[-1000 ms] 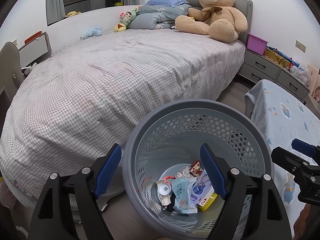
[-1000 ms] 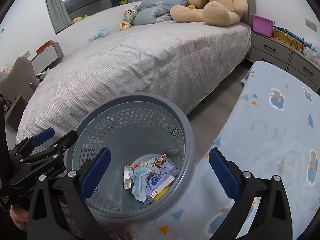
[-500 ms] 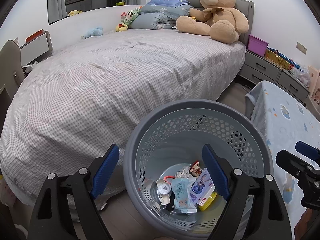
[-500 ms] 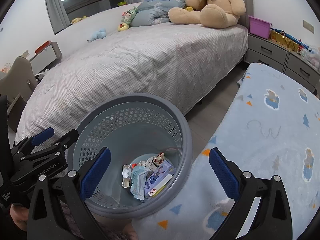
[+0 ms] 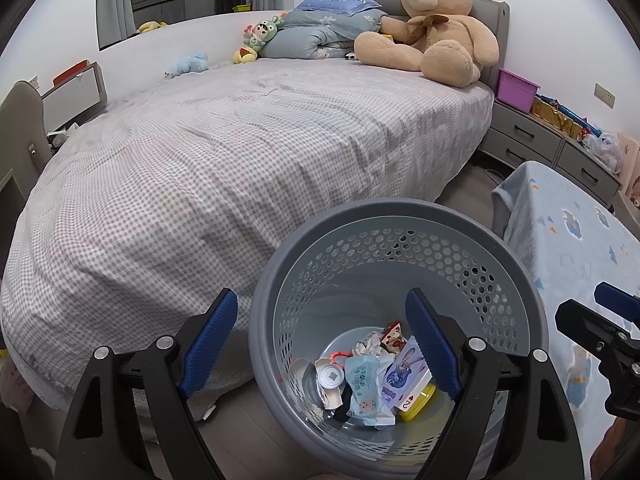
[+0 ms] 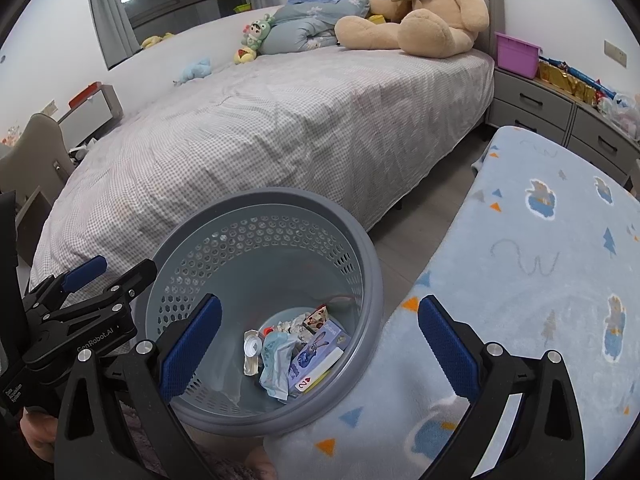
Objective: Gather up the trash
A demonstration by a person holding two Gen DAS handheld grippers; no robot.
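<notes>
A round grey perforated trash basket point(image 5: 516, 280) stands on the floor beside the bed; it also shows in the right wrist view point(image 6: 368, 264). Trash lies at its bottom: a blue wipes packet point(image 5: 366, 380), a purple card box point(image 5: 404, 372), a white cap point(image 5: 330, 376), crumpled paper. The same pile point(image 6: 292, 348) shows in the right wrist view. My left gripper point(image 5: 324, 340) is open and empty above the basket's left rim. My right gripper point(image 6: 320, 340) is open and empty above the basket's right rim.
A bed with a grey checked sheet point(image 5: 220, 152) fills the left and back, with a big teddy bear point(image 5: 432, 28) and small toys at its head. A light-blue blanket-covered surface point(image 6: 540, 264) lies right. Grey drawers point(image 5: 532, 148) stand behind it.
Both grippers have drawn back slightly from the basket, which sits a little lower in both views. The trash inside has not moved.
</notes>
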